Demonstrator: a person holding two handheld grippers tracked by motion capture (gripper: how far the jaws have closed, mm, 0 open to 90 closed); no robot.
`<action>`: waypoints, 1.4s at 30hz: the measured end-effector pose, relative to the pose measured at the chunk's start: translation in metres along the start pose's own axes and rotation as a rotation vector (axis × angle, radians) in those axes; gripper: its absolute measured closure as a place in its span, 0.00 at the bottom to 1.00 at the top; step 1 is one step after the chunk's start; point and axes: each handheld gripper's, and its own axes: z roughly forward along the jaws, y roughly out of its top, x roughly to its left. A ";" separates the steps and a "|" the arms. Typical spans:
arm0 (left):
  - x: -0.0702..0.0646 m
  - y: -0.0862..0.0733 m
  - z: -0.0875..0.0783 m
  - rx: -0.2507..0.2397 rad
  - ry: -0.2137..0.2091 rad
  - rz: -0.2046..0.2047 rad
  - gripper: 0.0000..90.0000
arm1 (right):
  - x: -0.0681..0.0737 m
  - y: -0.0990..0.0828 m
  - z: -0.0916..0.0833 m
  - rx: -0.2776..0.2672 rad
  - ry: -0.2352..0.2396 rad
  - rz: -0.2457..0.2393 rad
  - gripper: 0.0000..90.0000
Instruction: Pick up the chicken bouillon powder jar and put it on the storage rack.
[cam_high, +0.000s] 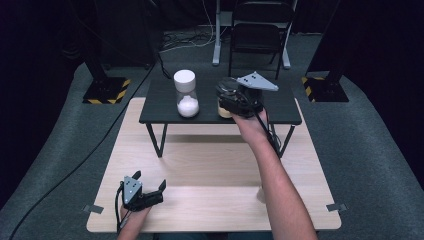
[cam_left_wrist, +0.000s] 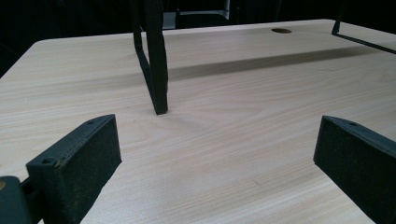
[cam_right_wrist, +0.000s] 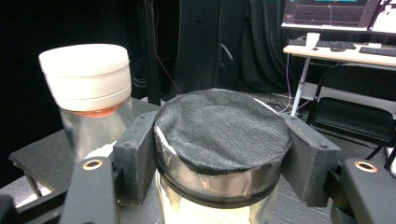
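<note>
Wooden table (cam_high: 210, 165) carries a small black shelf (cam_high: 165, 107), probably as a raised staging spot. On the shelf: a white-capped jar (cam_high: 186, 95) of white powder, and just beside it a black-lidded jar (cam_right_wrist: 219, 135). Right gripper (cam_high: 235, 100) clamps that jar's lid from both sides, likely to lift or twist it. Left gripper (cam_high: 142, 192) rests low on the table near the front edge, jaws spread wide, nothing between them, seemingly parked.
</note>
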 end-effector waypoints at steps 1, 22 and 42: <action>0.000 0.000 0.000 0.000 0.000 0.001 0.00 | -0.001 -0.001 0.003 0.006 -0.002 0.004 0.38; 0.000 0.000 0.000 -0.003 -0.007 -0.001 0.00 | -0.004 -0.013 0.020 0.012 -0.009 0.031 0.37; 0.001 0.000 0.000 -0.002 -0.007 -0.006 0.00 | -0.005 -0.012 0.019 0.003 -0.001 0.013 0.15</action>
